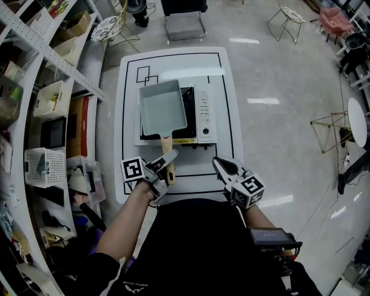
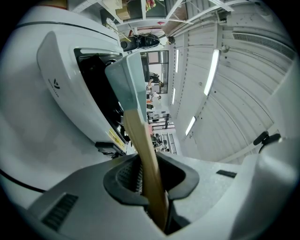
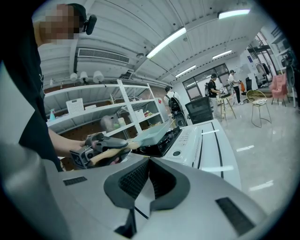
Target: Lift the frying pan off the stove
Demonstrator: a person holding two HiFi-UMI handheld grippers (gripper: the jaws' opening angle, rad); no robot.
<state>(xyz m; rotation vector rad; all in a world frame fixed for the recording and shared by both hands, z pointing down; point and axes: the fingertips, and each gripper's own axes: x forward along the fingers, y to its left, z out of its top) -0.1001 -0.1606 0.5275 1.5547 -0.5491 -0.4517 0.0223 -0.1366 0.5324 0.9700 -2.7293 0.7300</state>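
Head view: my left gripper point(image 1: 166, 167) is clamped on the wooden handle point(image 1: 167, 149) of the frying pan point(image 1: 163, 107), which sits on the stove point(image 1: 204, 113). One pan, one stove, two grippers. The pan looks rigid and probably front-heavy, so the handle needs a firm squeeze. My right gripper point(image 1: 224, 167) hangs closed and empty.

White table point(image 1: 130, 104), shelving point(image 1: 52, 58), perhaps wire chair point(image 1: 287, 14).
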